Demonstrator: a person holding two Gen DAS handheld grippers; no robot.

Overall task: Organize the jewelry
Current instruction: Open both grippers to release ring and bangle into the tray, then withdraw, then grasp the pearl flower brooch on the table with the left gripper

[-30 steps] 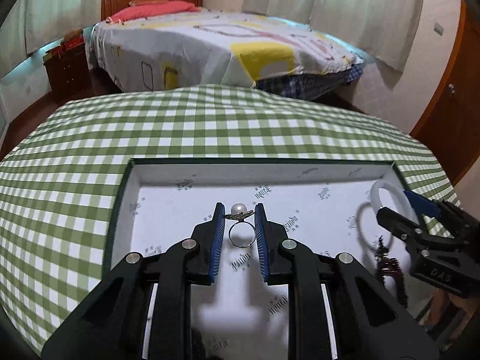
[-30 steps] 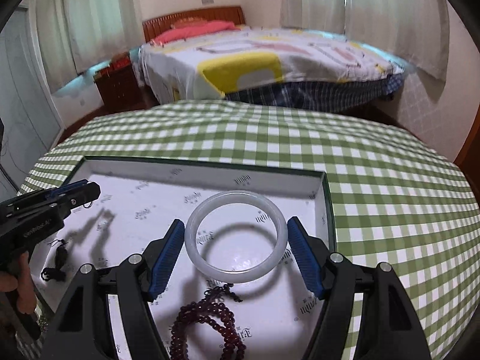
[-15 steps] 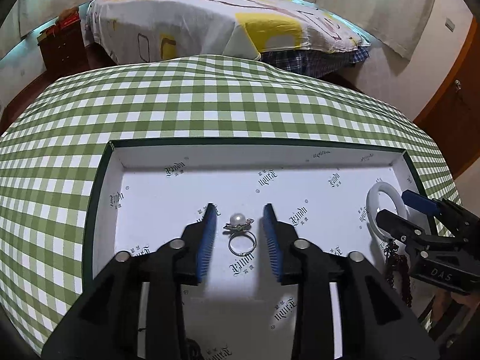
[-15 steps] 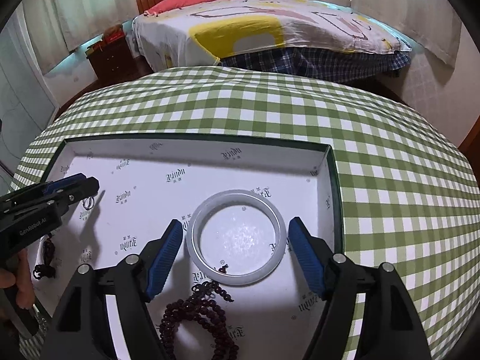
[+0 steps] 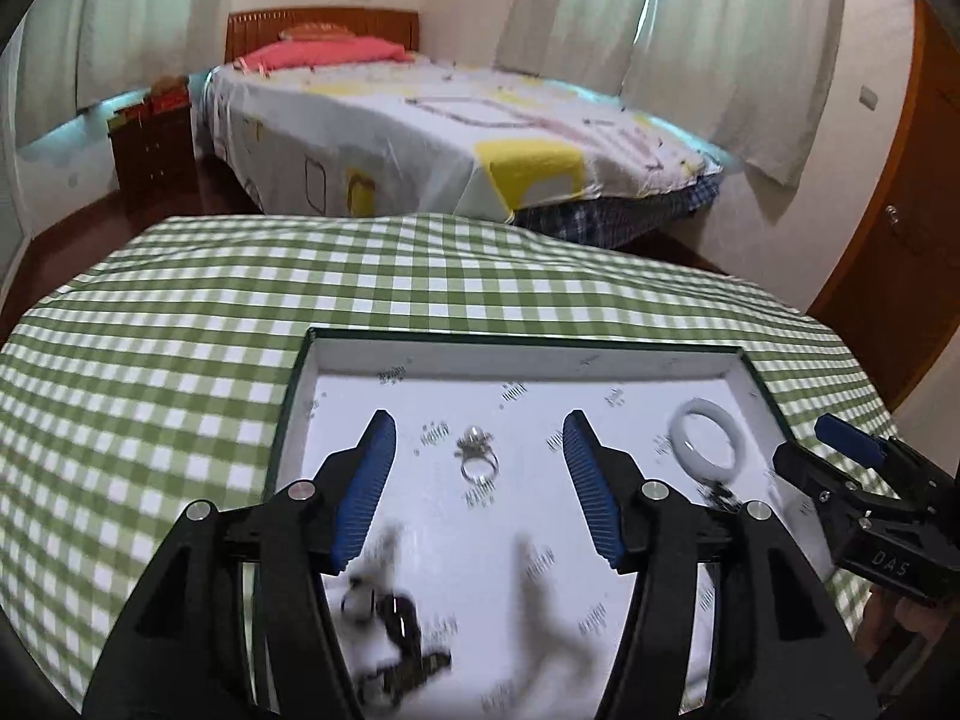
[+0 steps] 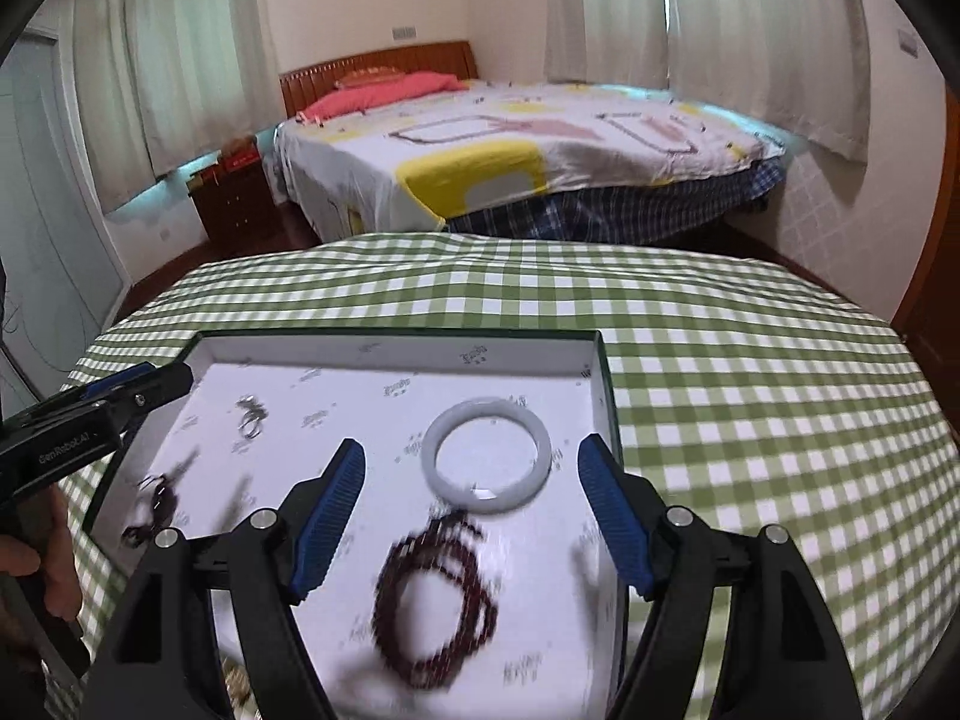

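Observation:
A silver ring with a pearl (image 5: pixel 477 461) lies on the white floor of the green-rimmed tray (image 5: pixel 516 341). My left gripper (image 5: pixel 477 420) hovers over it, its jaws opening; the ring sits between them but touches neither pad. A white bangle (image 6: pixel 487 462) lies flat in the tray's right half, just beyond my right gripper (image 6: pixel 471 449), which is open with nothing pressed. A dark red bead bracelet (image 6: pixel 435 600) lies blurred below the bangle. The bangle (image 5: pixel 702 441) and the right gripper (image 5: pixel 840 450) show at the right of the left wrist view.
The tray (image 6: pixel 390 336) rests on a table under a green checked cloth (image 6: pixel 750 390). Dark small jewelry (image 5: pixel 384 618) lies at the tray's near left. The left gripper (image 6: pixel 150 381) and a hand (image 6: pixel 42 576) are at the left edge. A bed (image 6: pixel 510 162) stands beyond.
The left jaws went from shut on the ring to wide apart, and the ring now lies on the tray floor. Both grippers have drawn back and up from the tray.

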